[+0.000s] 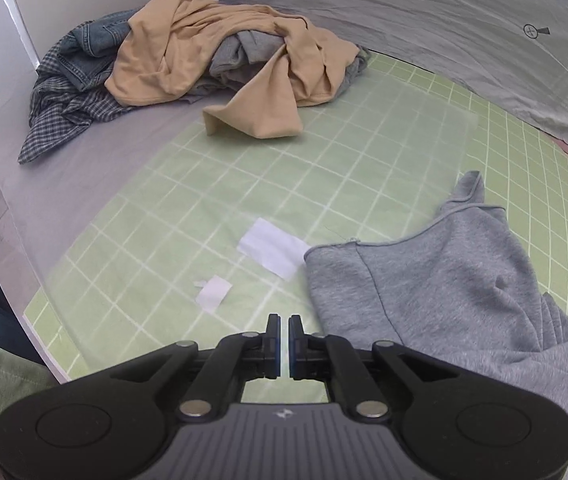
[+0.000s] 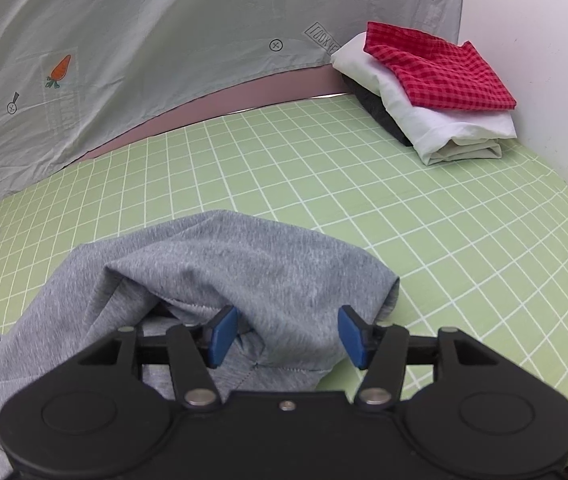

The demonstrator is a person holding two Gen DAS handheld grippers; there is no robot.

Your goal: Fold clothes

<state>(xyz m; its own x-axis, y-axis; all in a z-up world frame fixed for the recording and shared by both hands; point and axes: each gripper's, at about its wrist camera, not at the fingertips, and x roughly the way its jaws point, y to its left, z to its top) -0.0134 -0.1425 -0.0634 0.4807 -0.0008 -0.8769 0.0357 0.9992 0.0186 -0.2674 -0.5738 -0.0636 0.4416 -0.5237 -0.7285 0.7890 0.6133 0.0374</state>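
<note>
So the grey sweatshirt (image 1: 464,292) is lying rumpled on the green grid mat (image 1: 284,184), spread out to the right of the left hand-held gripper (image 1: 284,354) and bunching up toward the near edge. In the right wrist view the same grey top (image 2: 243,272) is humped up right in front of the right hand-held gripper (image 2: 288,334), with a seam and hem showing between the blue pads (image 2: 221,334).

Right gripper is spread wide open, fabric sitting in the gap between the fingers and maybe brushing the left pad, but it isn't clamped on anything. Left gripper is pinched nearly closed, just a thin slit between the jaws, and nothing's in there; it's over bare mat just left of the sweatshirt's edge.

A bit past the left gripper there are two white paper-ish patches (image 1: 271,248) on the mat, the larger touching the sweatshirt's edge. Further back left is the unfolded pile: a tan garment (image 1: 219,60) draped over grey stuff, with denim (image 1: 91,44) and a dark checked shirt (image 1: 63,108) beside it.

Far right corner has the folded stack: red checked cloth (image 2: 440,68) on top of a white folded piece (image 2: 436,124) and something dark underneath. A grey carrot-print sheet (image 2: 143,52) hangs behind the counter.
</note>
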